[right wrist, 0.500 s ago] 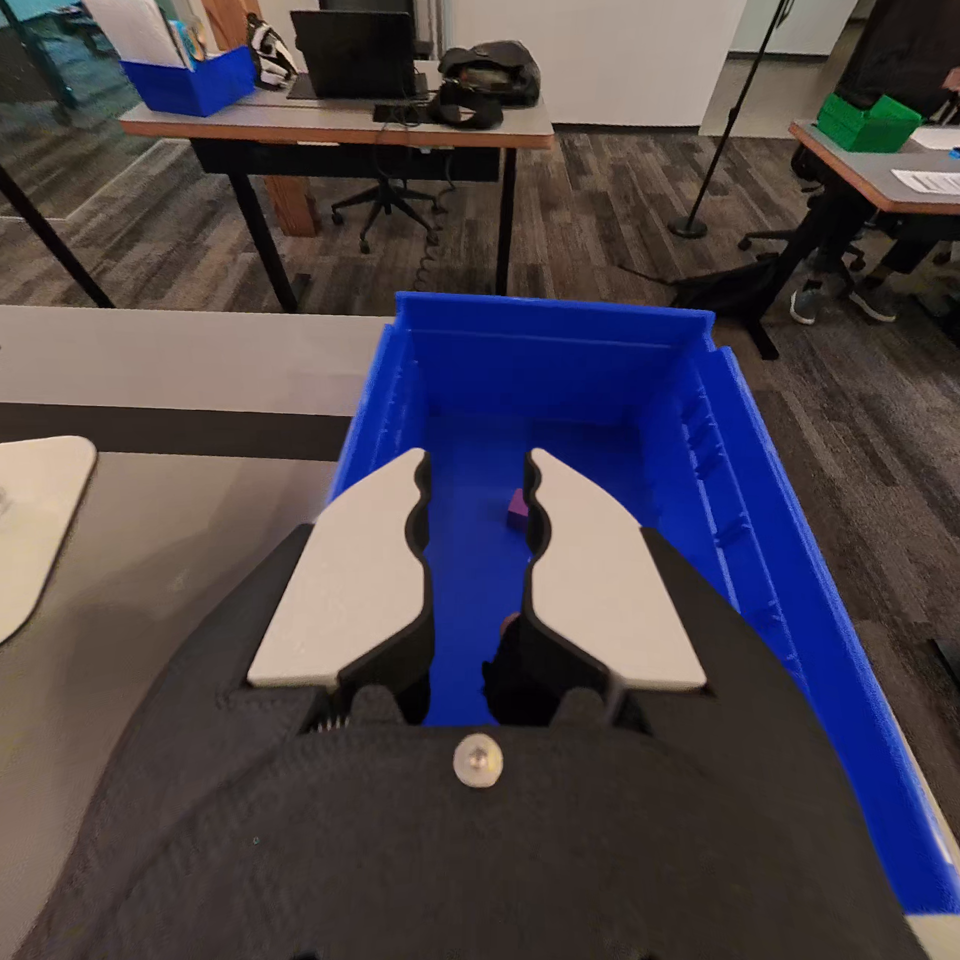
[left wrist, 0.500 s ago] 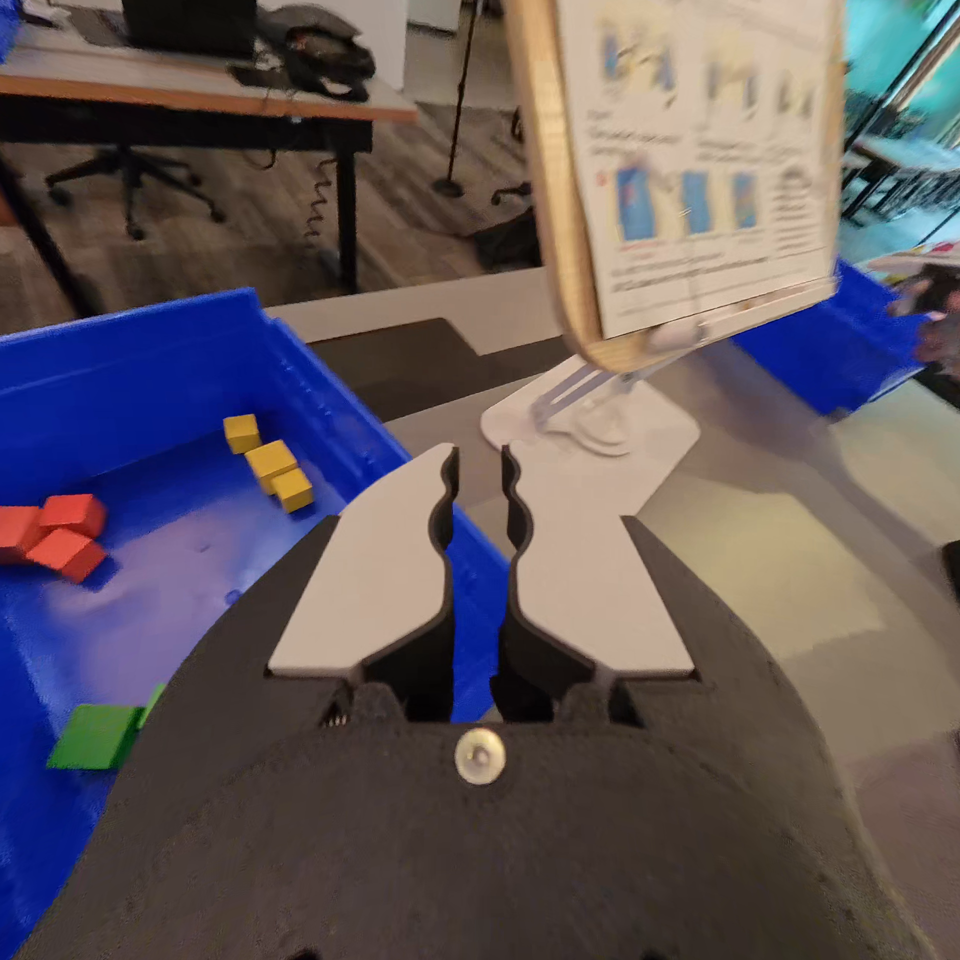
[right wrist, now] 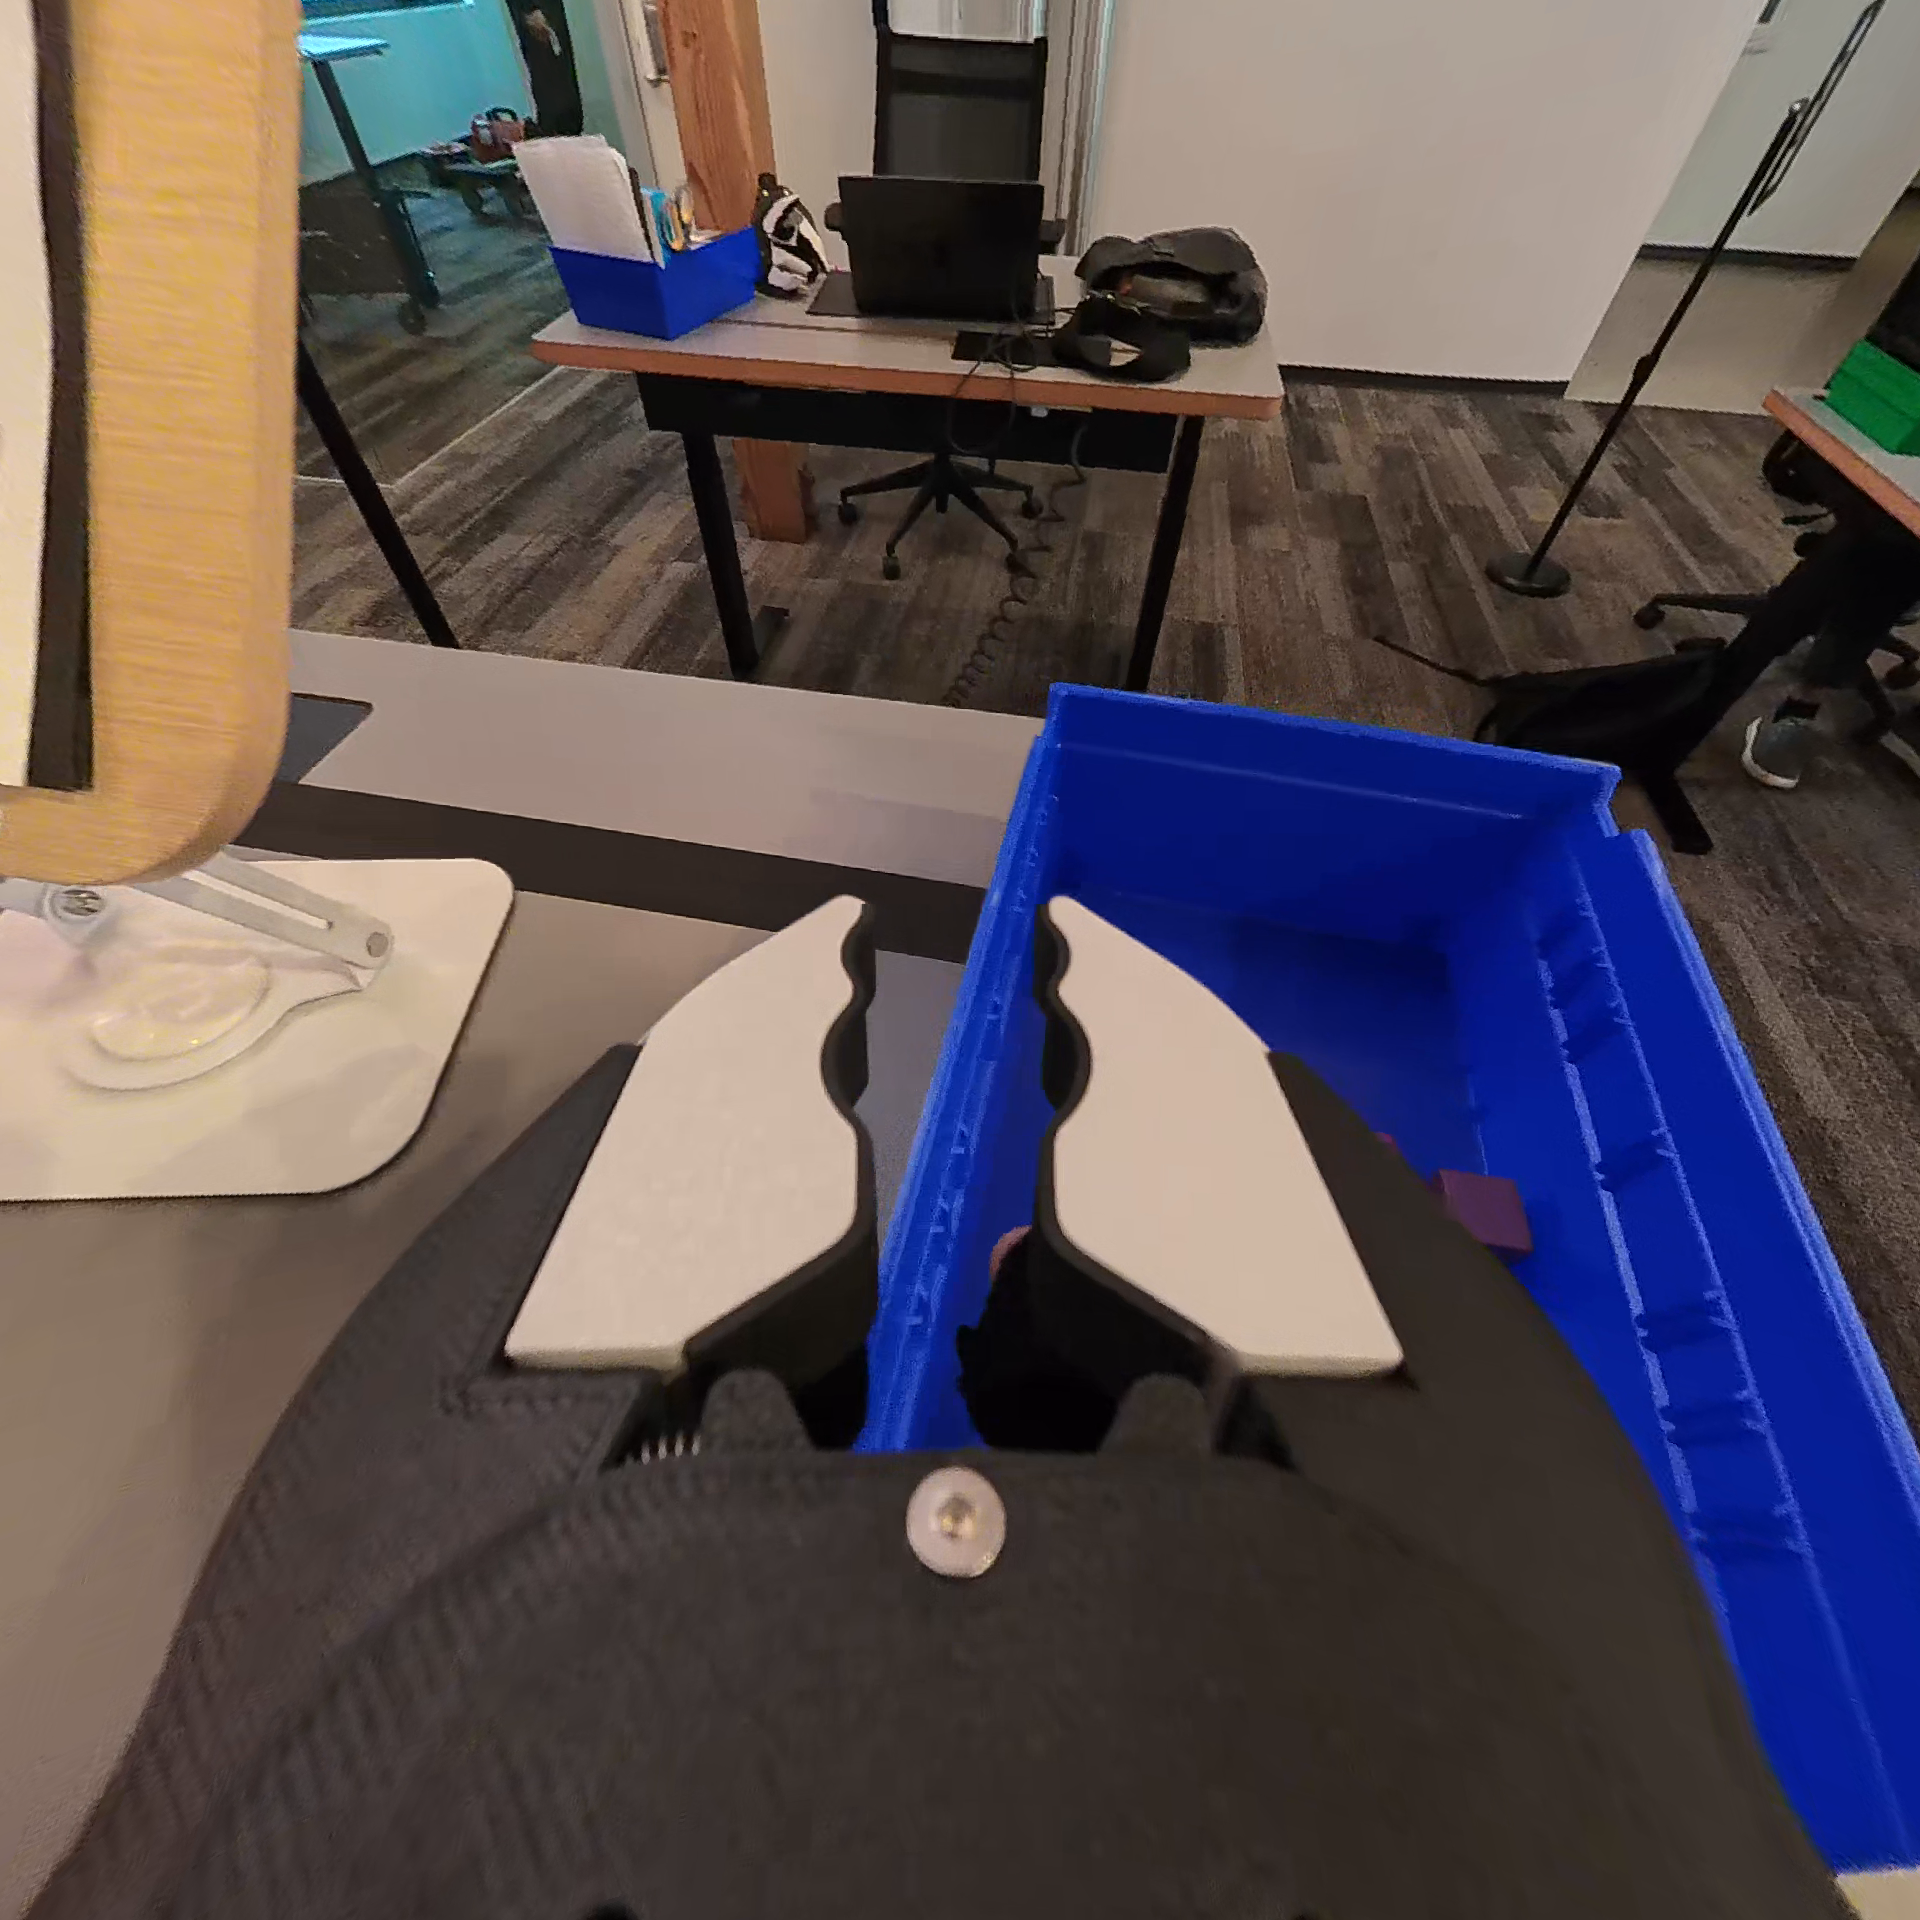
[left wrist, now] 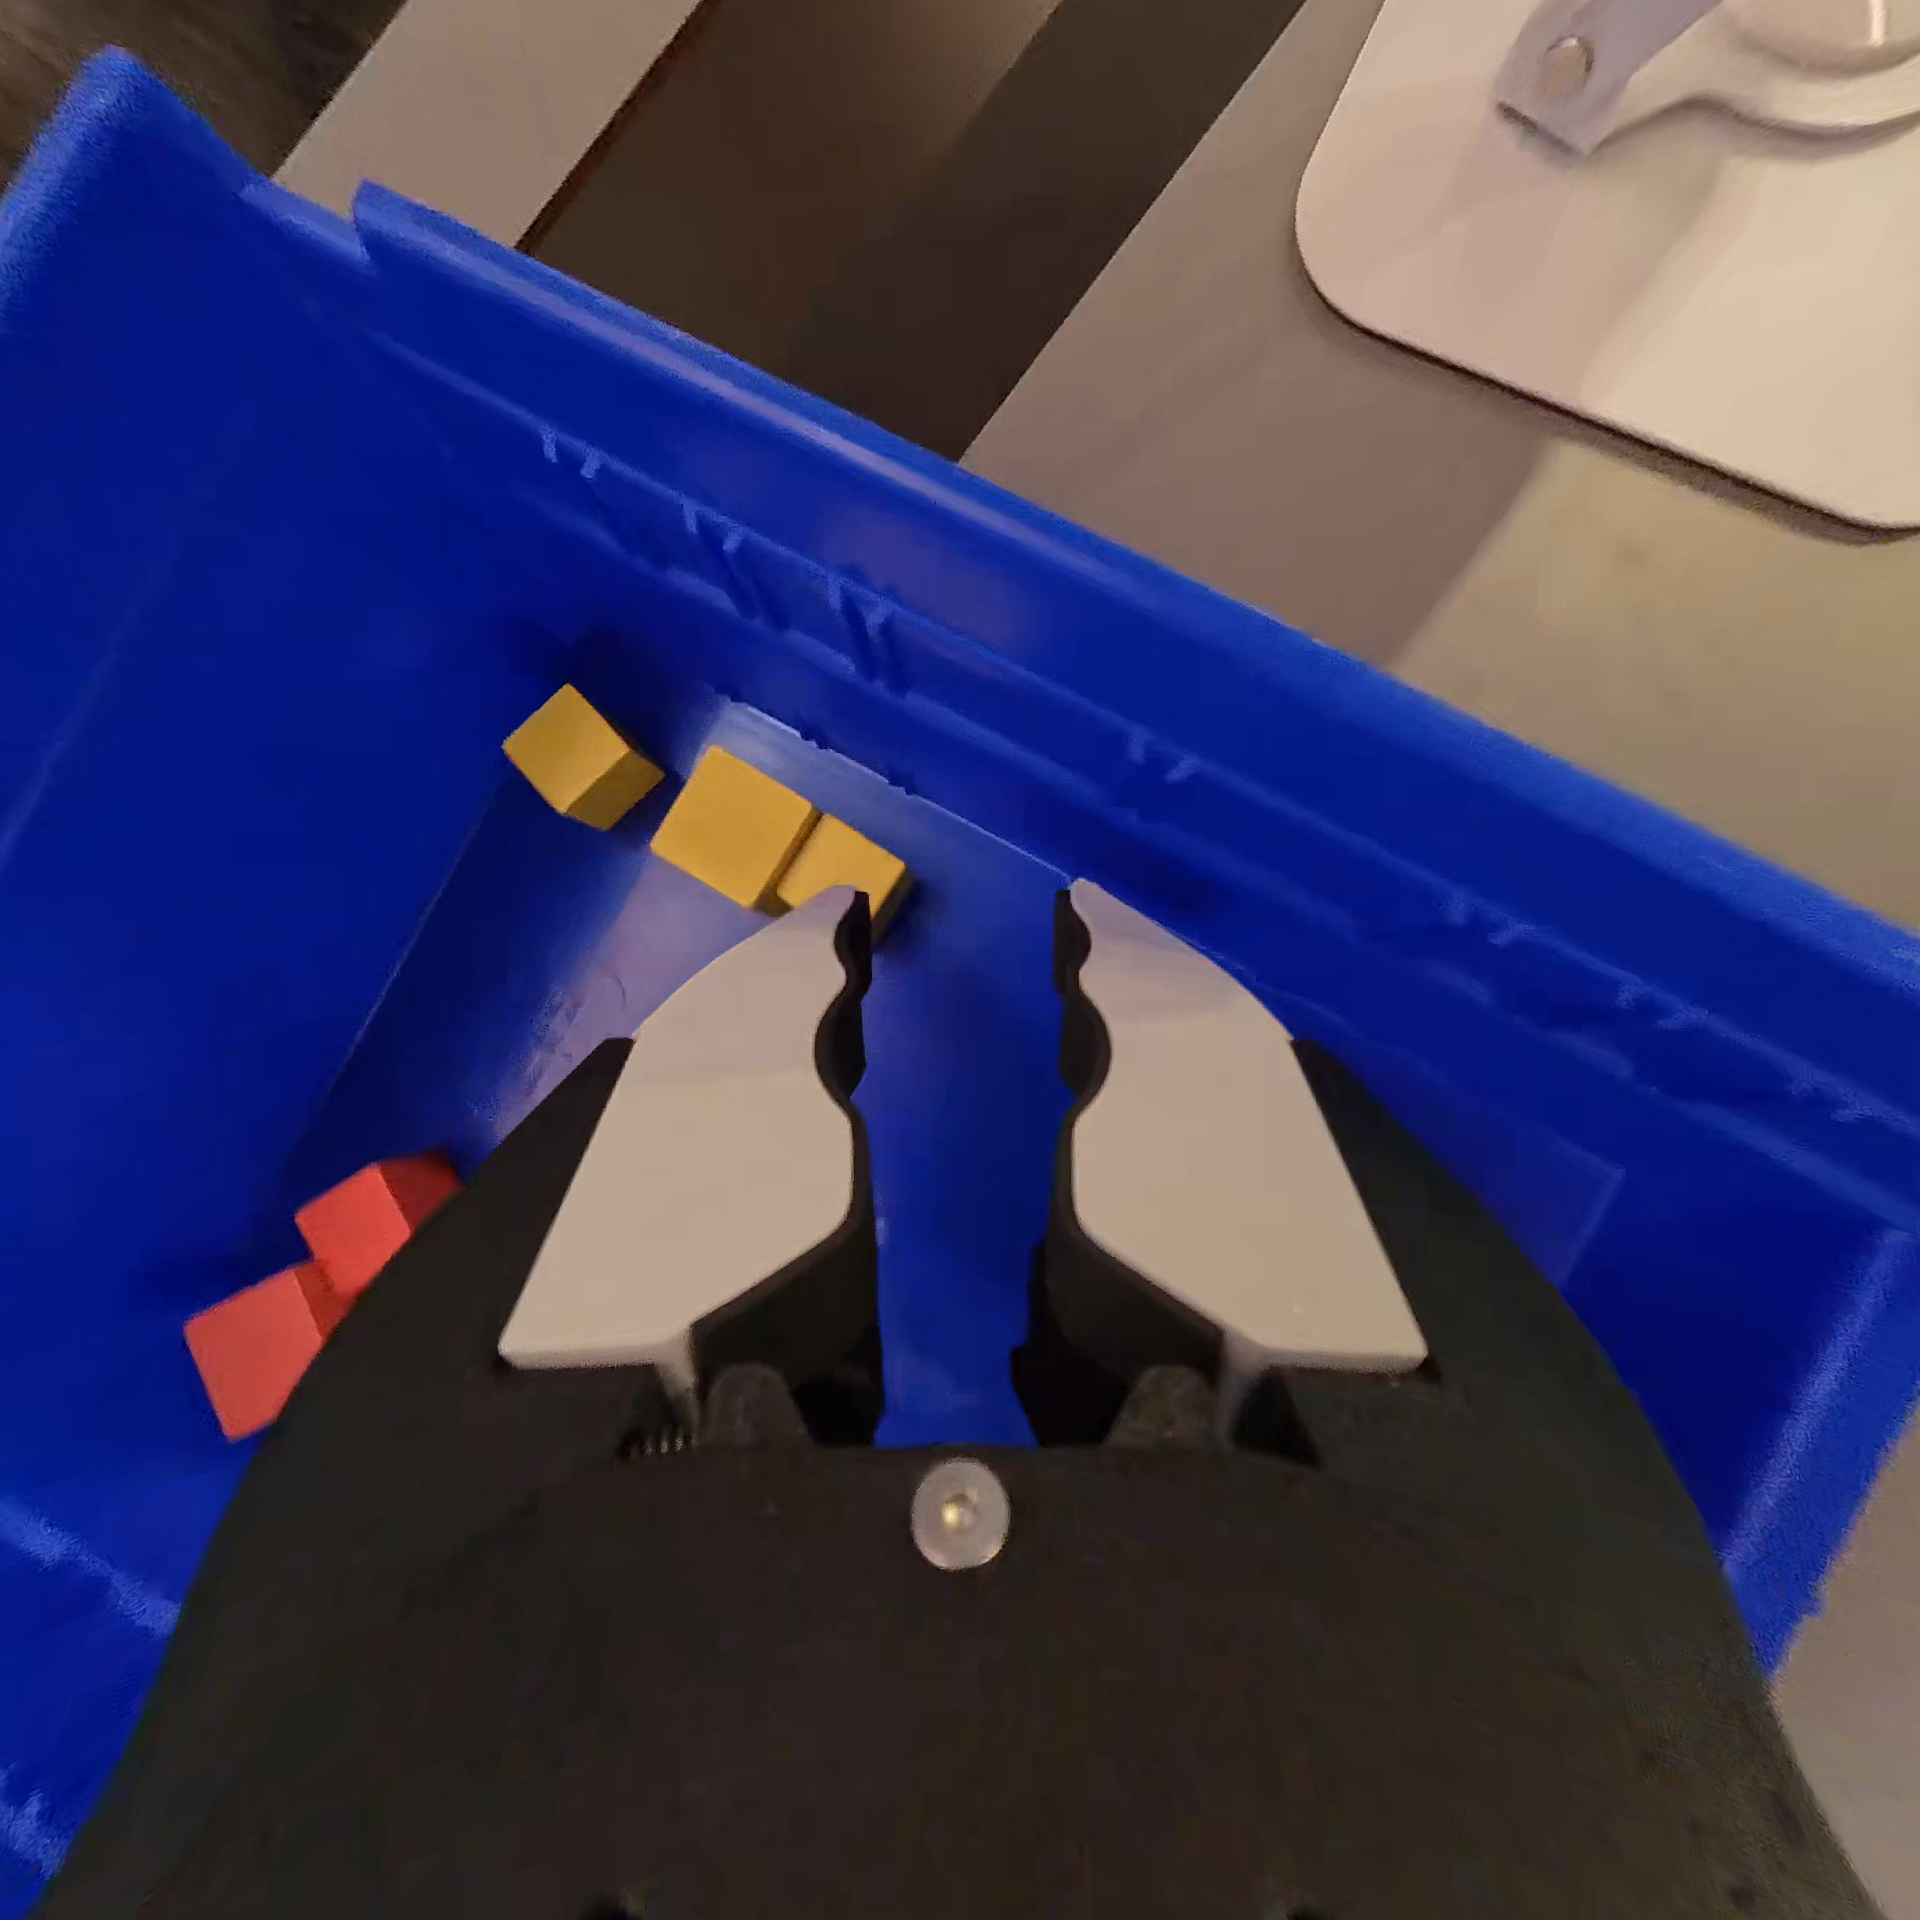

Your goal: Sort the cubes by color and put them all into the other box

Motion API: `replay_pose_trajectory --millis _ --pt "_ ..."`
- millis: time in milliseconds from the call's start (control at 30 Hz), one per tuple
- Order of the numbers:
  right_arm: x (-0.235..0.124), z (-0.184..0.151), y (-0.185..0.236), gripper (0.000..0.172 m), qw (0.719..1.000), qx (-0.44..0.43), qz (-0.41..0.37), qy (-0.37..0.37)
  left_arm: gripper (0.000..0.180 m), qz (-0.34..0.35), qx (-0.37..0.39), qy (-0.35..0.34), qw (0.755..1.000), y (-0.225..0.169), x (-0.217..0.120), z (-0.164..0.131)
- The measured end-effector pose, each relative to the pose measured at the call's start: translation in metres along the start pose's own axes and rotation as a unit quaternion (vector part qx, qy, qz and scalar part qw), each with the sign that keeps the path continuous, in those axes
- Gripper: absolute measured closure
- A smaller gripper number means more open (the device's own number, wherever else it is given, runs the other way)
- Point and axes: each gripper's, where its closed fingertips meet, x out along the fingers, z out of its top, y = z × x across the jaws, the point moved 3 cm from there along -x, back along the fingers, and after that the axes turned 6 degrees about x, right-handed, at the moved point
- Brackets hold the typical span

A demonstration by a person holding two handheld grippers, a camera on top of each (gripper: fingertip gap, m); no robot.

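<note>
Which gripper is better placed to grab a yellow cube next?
Left. The left gripper is open inside the blue box, beside the yellow cubes. The right gripper straddles the other box's wall.

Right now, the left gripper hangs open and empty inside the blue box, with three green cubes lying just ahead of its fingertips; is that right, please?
Not quite: the three cubes ahead of the left gripper are yellow, not green, as the left wrist view shows. The rest holds: it hangs open and empty inside the blue box.
</note>
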Motion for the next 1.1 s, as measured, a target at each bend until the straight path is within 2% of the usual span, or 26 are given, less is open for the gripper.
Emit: replay_pose_trajectory --millis 400,500,600,667,733,900,967,1100 --pt "-0.004 0.005 0.010 0.144 1.000 -0.003 0.011 0.000 0.139 0.006 0.046 0.069 0.997 0.030 0.036 -0.009" --pt "-0.003 0.006 0.014 0.144 1.000 -0.003 0.015 -0.002 0.151 -0.014 0.043 0.069 0.997 0.027 0.040 -0.009" --pt "-0.003 0.009 0.019 0.144 1.000 -0.005 0.019 -0.005 0.152 -0.026 0.015 0.072 0.997 0.025 0.038 -0.010" --pt "-0.005 0.013 0.025 0.144 1.000 -0.013 0.024 -0.011 0.153 -0.007 -0.011 0.062 0.998 0.028 0.029 -0.008" --pt "-0.010 0.020 0.036 0.144 0.998 -0.028 0.042 -0.027 0.153 0.011 -0.053 0.030 0.998 0.031 0.010 -0.003" --pt "-0.030 0.040 0.089 0.143 0.985 -0.086 0.129 -0.076 0.156 0.022 -0.134 -0.122 0.983 0.008 -0.058 0.032" --pt "-0.036 0.045 0.115 0.143 0.977 -0.101 0.167 -0.087 0.156 0.008 -0.143 -0.188 0.972 -0.016 -0.084 0.055" --pt "-0.050 0.051 0.175 0.143 0.951 -0.068 0.286 -0.100 0.156 -0.021 -0.107 -0.280 0.954 -0.075 -0.118 0.102"
